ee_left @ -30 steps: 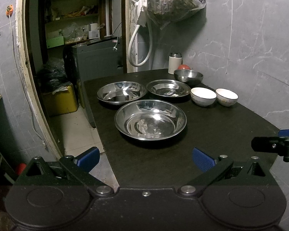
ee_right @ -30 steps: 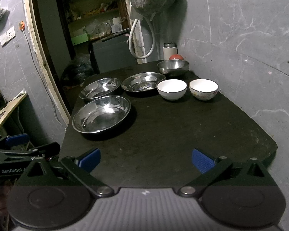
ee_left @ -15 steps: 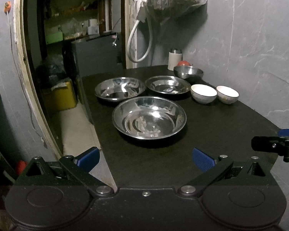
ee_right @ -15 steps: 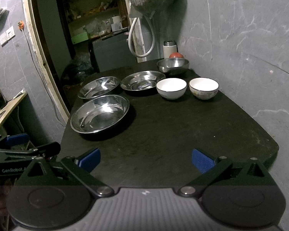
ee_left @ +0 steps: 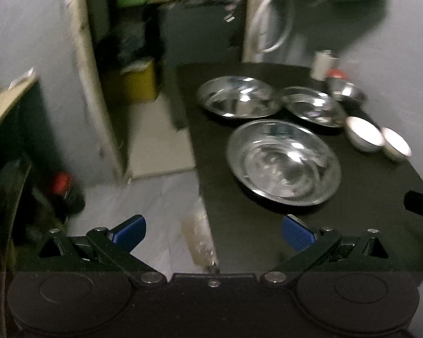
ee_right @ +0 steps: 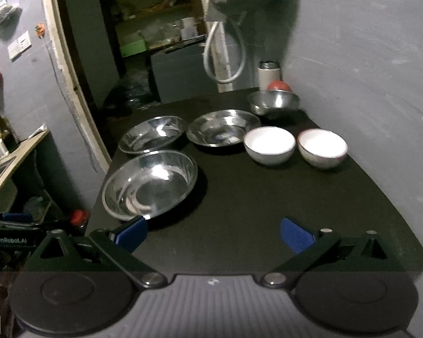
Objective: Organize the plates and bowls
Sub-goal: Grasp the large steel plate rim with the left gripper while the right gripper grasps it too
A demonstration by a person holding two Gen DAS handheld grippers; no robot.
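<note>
Right wrist view shows the black worktop (ee_right: 268, 211) whole; the large steel plate (ee_right: 151, 186) sits at its left edge, two white ceramic bowls (ee_right: 269, 145) toward the right edge; left wrist view adds pale floor (ee_left: 155, 140); both the right gripper (ee_right: 213, 232) and the left gripper (ee_left: 213, 229) gape wide, empty.

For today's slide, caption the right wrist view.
Open right gripper faces three steel plates, two white bowls on a black table.
</note>
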